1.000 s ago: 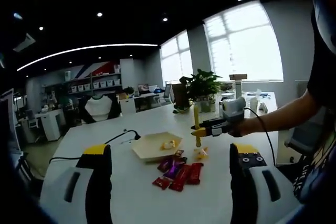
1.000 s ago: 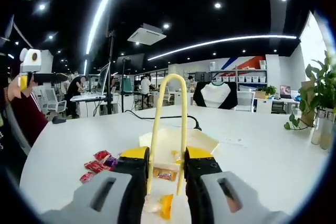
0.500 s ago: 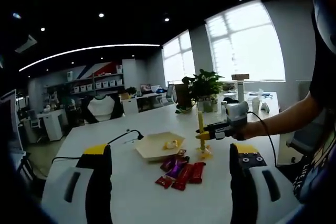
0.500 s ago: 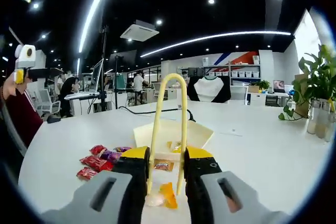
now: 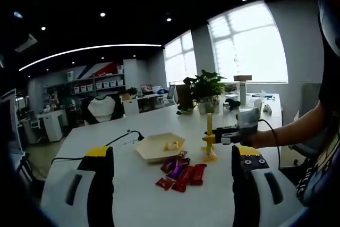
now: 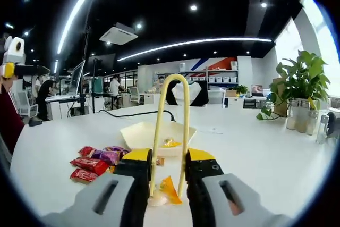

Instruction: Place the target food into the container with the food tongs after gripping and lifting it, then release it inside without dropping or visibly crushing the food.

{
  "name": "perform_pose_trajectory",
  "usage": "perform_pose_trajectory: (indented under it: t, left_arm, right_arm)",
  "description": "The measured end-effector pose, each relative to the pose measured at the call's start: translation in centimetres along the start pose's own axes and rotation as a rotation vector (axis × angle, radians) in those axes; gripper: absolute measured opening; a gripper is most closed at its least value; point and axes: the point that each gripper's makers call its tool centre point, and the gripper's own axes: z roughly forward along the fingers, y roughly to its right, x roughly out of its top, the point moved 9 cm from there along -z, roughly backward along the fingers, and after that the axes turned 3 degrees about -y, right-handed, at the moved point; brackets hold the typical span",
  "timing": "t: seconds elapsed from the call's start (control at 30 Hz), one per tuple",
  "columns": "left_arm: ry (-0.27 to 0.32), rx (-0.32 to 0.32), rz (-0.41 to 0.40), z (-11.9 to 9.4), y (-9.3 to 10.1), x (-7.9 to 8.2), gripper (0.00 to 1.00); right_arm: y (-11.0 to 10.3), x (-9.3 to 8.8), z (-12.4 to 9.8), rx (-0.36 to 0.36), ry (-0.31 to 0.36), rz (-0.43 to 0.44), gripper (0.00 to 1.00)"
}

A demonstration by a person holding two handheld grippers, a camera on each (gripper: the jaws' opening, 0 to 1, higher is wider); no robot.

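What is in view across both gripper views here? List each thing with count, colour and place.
table: one, white, under everything.
container: one, cream, mid-table, some yellow food inside.
wrapped snacks: several, red and purple, beside the container.
orange food piece: one, on the table between the tong tips.
food tongs: one, yellow, clamped in the right gripper.
potted plant: one, green, far table edge.
cable: one, black, behind the container.
left gripper: jaws wide apart, empty.
right gripper: jaws closed on the tongs.

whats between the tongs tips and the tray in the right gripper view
In the right gripper view, a small wrapped snack lies on the white table between the yellow tongs and the cream tray; an orange wrapped piece sits at the tips.
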Motion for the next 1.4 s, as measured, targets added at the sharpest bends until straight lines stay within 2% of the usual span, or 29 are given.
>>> perform_pose_trajectory:
  t: [0.23, 0.33, 0.43, 0.47, 0.53, 0.63, 0.7, 0.73, 0.8, 0.83, 0.9, 0.93, 1.0, 1.1, 1.17, 1.27, 1.4]
  left_arm:
    - [-0.008, 0.005, -0.004, -0.3, 0.0, -0.2, 0.97]
    - [-0.008, 0.013, -0.006, -0.4, -0.1, -0.1, 0.97]
    - [-0.010, 0.018, -0.009, -0.5, -0.2, -0.2, 0.97]
    - [-0.011, 0.019, -0.010, -0.5, -0.3, -0.2, 0.97]
    - [-0.014, 0.019, -0.009, -0.4, -0.3, -0.3, 0.97]
    - [-0.018, 0.015, -0.015, -0.2, -0.4, -0.4, 0.96]
    - [-0.017, 0.013, -0.015, -0.2, -0.4, -0.4, 0.96]
    - [-0.015, 0.010, -0.017, -0.1, -0.4, -0.4, 0.96]
    - [-0.014, 0.004, -0.021, 0.0, -0.4, -0.4, 0.96]
    - [-0.014, 0.002, -0.022, 0.0, -0.4, -0.5, 0.96]
    - [-0.016, -0.007, -0.022, 0.1, -0.5, -0.5, 0.95]
    - [-0.017, -0.012, -0.024, 0.2, -0.6, -0.5, 0.95]
    - [-0.017, -0.015, -0.026, 0.1, -0.7, -0.4, 0.95]
    - [-0.014, -0.015, -0.026, -0.1, -1.0, -0.3, 0.95]
    - [-0.015, -0.019, -0.026, -0.2, -1.3, -0.4, 0.95]
    - [-0.030, -0.025, -0.017, -0.3, -1.6, -0.5, 0.95]
    - [-0.038, -0.022, -0.010, -0.4, -2.1, -0.5, 0.94]
  right_arm:
    - [0.1, 0.3, 0.4, 0.030, -0.010, -0.032, 0.21]
    - [0.0, 0.5, 0.1, -0.005, 0.010, 0.018, 0.23]
    - [-0.1, 1.2, -0.3, -0.112, 0.038, 0.066, 0.24]
    - [-0.3, 1.4, -0.5, -0.182, 0.044, 0.097, 0.24]
    - [-0.8, 1.9, -0.6, -0.262, 0.071, 0.102, 0.24]
    - [-2.1, 2.1, -0.5, -0.324, 0.071, 0.150, 0.24]
    - [-2.9, 2.2, -0.7, -0.419, 0.045, 0.071, 0.24]
    - [-3.2, 2.2, -0.7, -0.468, 0.062, 0.069, 0.23]
    - [-4.0, 2.0, -0.4, -0.483, 0.048, 0.100, 0.23]
    - [-4.2, 1.8, -0.3, -0.519, 0.051, 0.129, 0.23]
    - [-4.5, 1.5, 0.3, -0.519, 0.046, 0.123, 0.23]
    - [-4.7, 1.2, 0.4, -0.532, 0.016, 0.090, 0.23]
    - [-5.0, 0.9, 0.6, -0.566, -0.001, 0.012, 0.24]
    - [-5.2, 0.1, 0.8, -0.593, -0.008, 0.079, 0.24]
    - [-5.4, -0.2, 1.0, -0.600, -0.006, 0.094, 0.24]
    - [-5.5, -0.5, 1.2, -0.603, -0.014, 0.072, 0.24]
    - [-4.9, -1.2, 1.2, -0.600, -0.018, 0.098, 0.23]
